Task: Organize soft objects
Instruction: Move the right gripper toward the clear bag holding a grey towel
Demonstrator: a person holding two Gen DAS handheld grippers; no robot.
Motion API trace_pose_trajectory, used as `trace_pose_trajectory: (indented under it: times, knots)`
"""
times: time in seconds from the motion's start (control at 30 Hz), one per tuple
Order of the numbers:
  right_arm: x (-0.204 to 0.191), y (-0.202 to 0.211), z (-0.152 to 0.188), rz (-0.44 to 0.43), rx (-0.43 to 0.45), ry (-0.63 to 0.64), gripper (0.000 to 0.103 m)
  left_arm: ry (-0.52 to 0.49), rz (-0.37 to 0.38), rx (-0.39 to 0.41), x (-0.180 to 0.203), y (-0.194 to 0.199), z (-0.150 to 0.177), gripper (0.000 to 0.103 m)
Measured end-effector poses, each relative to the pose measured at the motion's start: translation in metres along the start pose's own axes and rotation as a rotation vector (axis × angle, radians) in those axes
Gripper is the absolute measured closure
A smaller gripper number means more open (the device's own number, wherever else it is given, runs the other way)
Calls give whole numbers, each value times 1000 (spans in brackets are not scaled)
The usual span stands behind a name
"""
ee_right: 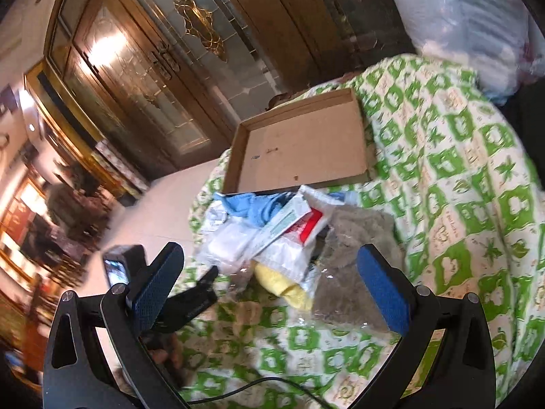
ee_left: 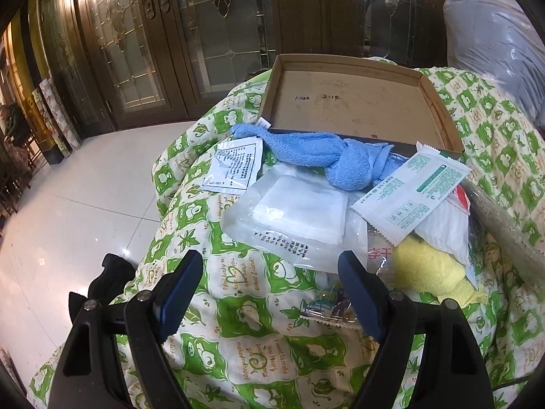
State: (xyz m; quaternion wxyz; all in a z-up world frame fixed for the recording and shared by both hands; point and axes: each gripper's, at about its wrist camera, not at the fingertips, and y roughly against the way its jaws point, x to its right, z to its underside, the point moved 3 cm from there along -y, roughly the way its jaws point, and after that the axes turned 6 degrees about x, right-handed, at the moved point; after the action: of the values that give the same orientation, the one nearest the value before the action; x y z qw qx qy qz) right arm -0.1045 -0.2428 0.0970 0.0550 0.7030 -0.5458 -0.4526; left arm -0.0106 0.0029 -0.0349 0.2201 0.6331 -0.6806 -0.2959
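Both grippers, left gripper (ee_left: 269, 272) and right gripper (ee_right: 272, 269), spread wide, holding nothing. Soft pile, knotted blue terry towel (ee_left: 327, 160) on top, lies just before empty shallow cardboard box (ee_left: 439, 102). Advice: pinch 1 item mid-body, lift clear.

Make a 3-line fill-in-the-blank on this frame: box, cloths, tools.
1. The shallow brown cardboard box on the green-and-white patterned quilt holds ____ items.
2. The knotted blue terry cloth lies against the box's ____ rim.
3. Partly tucked under the white plastic packets is a soft cloth coloured ____.
4. Left tool and right tool both have their jaws ____.

Missing words: no; near; yellow; open
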Motion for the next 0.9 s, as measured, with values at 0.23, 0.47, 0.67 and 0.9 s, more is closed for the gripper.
trace_pose_trajectory:
  times: [0.23, 0.47, 0.67, 0.9]
  knots:
    - [24, -24, -11, 17, -123, -59, 0, -6, 3, -2, 0, -1, 0, 21]
    - [58, -41, -9, 47, -226, -133, 0, -17, 6, -2, 2, -3, 0, 21]
    - [72, -54, -1, 48, -260, -176, 0, -31, 9, 1, 5, -3, 0, 21]
    - [69, -61, 5, 63, -264, -141, 0, -28, 10, 2, 4, -2, -1, 21]
